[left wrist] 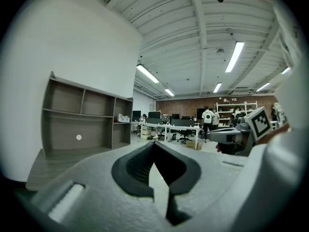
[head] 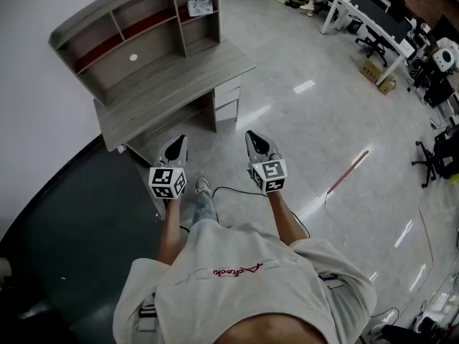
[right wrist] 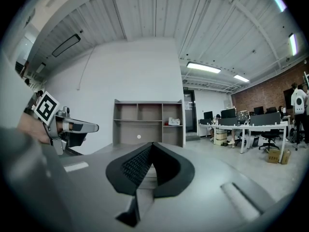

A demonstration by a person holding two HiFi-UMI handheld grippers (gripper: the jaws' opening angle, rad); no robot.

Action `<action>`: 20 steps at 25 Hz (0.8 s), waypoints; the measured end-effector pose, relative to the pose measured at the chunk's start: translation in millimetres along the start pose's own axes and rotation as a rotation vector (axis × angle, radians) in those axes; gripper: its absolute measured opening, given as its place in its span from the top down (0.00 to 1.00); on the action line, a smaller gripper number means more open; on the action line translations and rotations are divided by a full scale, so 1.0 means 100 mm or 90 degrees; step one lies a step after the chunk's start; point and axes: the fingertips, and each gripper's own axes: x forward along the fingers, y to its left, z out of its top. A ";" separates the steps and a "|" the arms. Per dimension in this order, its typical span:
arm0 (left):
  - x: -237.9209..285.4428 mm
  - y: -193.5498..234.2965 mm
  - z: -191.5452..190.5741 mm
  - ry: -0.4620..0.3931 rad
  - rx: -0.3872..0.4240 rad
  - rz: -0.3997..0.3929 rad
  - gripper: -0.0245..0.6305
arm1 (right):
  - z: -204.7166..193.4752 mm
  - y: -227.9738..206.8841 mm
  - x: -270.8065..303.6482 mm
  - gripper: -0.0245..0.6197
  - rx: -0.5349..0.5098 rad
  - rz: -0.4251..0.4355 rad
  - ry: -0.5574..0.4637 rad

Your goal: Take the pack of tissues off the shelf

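The white pack of tissues [head: 200, 7] lies in the right-hand compartment of the grey shelf unit [head: 136, 38] on top of a desk [head: 168, 92]. It also shows as a small white shape, the tissue pack [left wrist: 123, 118] in the left gripper view and the tissue pack [right wrist: 174, 122] in the right gripper view. Both grippers are held side by side well short of the desk, pointing at it. My left gripper [head: 179, 140] is shut with nothing in it. My right gripper [head: 252, 136] is also shut and empty. Each one's tips meet: left gripper [left wrist: 154, 143], right gripper [right wrist: 152, 144].
The desk has drawers [head: 227, 99] on its right side. A dark floor mat [head: 64, 221] lies to the left. A cable [head: 237, 192] trails on the glossy floor. Office desks [head: 366, 9], chairs and cardboard boxes [head: 378, 74] stand far right, with people [left wrist: 208, 116] at the back.
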 end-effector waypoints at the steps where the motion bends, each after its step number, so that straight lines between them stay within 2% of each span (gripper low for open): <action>1: 0.08 0.05 0.00 -0.001 0.000 -0.004 0.96 | 0.00 -0.02 0.07 0.95 0.000 -0.003 0.000; 10: 0.77 0.61 0.16 -0.008 -0.006 -0.031 0.96 | 0.16 -0.19 0.88 0.95 -0.011 -0.021 0.002; 20: 1.54 1.52 0.42 -0.014 -0.021 -0.052 0.96 | 0.44 -0.30 2.01 0.95 -0.026 -0.039 0.013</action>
